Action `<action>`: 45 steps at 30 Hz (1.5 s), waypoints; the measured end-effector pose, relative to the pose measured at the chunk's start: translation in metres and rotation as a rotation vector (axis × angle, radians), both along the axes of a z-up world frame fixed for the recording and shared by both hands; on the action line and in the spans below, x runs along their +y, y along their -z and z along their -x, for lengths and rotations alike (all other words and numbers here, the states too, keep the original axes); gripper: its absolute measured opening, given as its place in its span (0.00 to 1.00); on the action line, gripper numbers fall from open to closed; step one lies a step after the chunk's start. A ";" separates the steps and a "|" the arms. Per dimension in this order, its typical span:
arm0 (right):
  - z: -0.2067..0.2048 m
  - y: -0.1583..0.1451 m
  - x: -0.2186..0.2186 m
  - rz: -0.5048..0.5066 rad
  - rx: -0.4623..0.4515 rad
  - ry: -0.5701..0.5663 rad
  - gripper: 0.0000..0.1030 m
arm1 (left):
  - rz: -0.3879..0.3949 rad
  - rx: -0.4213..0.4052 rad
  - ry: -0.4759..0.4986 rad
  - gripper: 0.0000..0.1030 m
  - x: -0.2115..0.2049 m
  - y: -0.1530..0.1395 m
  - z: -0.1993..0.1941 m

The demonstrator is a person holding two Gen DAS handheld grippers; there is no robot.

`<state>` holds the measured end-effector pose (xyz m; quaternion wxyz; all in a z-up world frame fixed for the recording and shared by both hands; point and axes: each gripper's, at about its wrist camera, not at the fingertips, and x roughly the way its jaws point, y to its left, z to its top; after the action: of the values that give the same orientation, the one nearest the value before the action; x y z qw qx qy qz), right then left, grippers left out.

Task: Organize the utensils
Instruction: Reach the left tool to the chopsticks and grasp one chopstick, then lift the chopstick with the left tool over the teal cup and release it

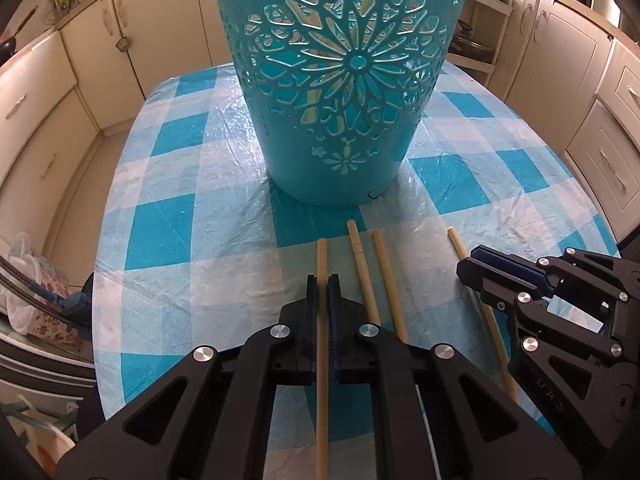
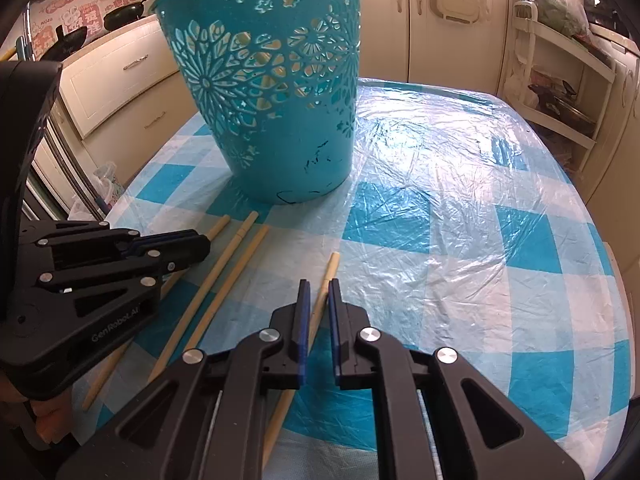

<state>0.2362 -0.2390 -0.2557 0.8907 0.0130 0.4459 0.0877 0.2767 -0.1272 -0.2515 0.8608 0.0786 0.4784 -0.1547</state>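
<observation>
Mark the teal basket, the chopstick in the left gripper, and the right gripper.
teal basket [image 1: 340, 160], left wrist view, lower front wall.
chopstick in the left gripper [image 1: 322, 256], left wrist view, shaft ahead of the fingers.
right gripper [image 2: 319, 284], right wrist view, between fingertips.

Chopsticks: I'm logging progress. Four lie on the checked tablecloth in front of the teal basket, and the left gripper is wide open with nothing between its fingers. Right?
Not quite. The left gripper is shut on a chopstick, as the left wrist view shows. The rest holds: four chopsticks lie on the tablecloth before the teal basket.

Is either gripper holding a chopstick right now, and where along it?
Left gripper is shut on the leftmost chopstick, close behind its far tip. Right gripper is open, straddling the rightmost chopstick without gripping.
</observation>
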 end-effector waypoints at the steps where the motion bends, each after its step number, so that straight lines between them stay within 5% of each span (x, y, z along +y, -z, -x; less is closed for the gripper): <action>1: 0.000 0.000 0.000 -0.001 0.000 0.000 0.10 | 0.002 0.003 0.000 0.05 0.002 0.000 0.000; 6: 0.000 0.001 0.002 0.004 -0.001 0.001 0.10 | 0.043 0.023 -0.006 0.05 0.013 -0.006 0.008; 12: 0.000 0.001 0.004 0.014 -0.003 0.000 0.10 | 0.186 0.013 -0.020 0.05 0.041 -0.035 0.018; 23: 0.001 0.001 0.006 0.006 -0.002 0.004 0.10 | 0.424 -0.298 -0.014 0.05 0.076 -0.174 0.030; 37: 0.000 0.001 -0.003 -0.027 0.002 0.005 0.11 | 0.459 -0.599 -0.052 0.05 0.045 -0.271 -0.012; 45: 0.000 0.001 -0.007 -0.052 0.007 0.006 0.11 | 0.386 -0.663 -0.162 0.05 0.018 -0.240 -0.064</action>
<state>0.2366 -0.2465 -0.2567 0.8888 0.0377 0.4464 0.0967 0.3409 -0.1094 -0.0111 0.9771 -0.0768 0.1413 -0.1396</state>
